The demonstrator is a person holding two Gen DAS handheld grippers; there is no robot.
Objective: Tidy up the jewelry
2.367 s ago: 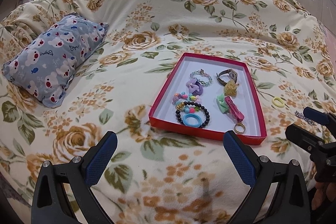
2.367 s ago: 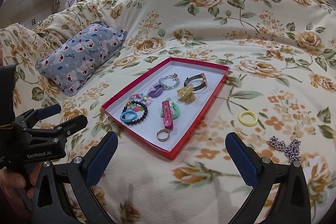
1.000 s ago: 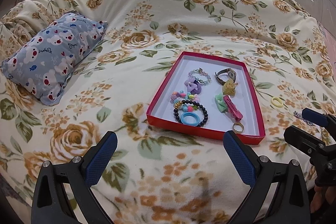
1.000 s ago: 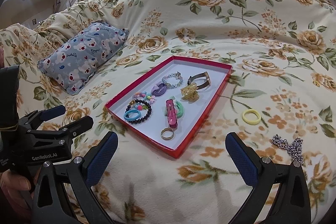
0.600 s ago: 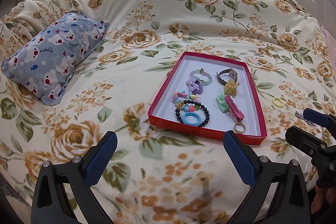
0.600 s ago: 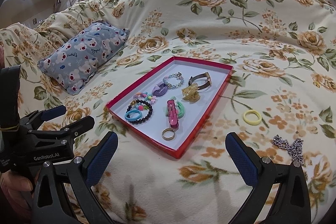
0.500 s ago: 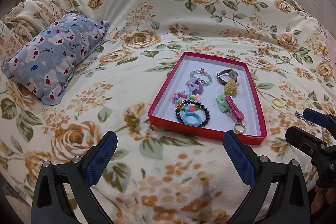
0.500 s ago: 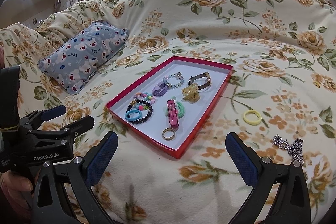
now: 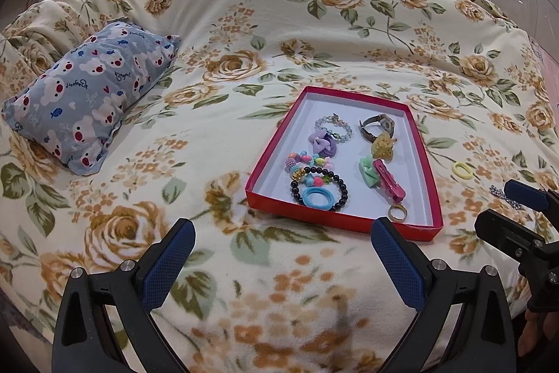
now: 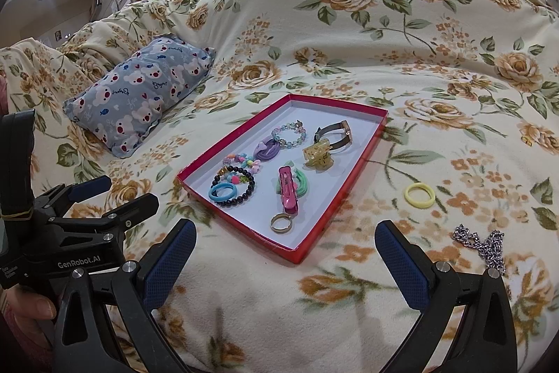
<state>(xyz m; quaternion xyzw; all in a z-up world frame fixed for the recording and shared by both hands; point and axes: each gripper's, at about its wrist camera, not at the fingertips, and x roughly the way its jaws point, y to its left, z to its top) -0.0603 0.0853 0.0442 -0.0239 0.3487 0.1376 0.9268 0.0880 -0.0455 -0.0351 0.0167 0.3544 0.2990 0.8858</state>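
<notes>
Shallow red cardboard tray with a white floor (image 10: 363, 142) lies flat on the floral fleece blanket (image 10: 349, 41). Inside it: blue hair ring (image 10: 222, 190) within a black bead bracelet (image 10: 244, 194), pink hair clip (image 10: 288, 189) over a green tie, gold ring (image 10: 281, 222) at the near corner, amber claw clip (image 10: 317, 155) and watch (image 10: 333, 132) at the far end. To the tray's right, on the blanket, lie a yellow hair ring (image 10: 419, 194) and, nearer you, a silver chain (image 10: 484, 246). Your right gripper (image 10: 284, 263) hovers before the tray, fingers wide apart, holding nothing. Your left gripper (image 9: 279, 263) likewise is spread and empty. A grey bear-print pillow (image 9: 87, 93) sits far left.
</notes>
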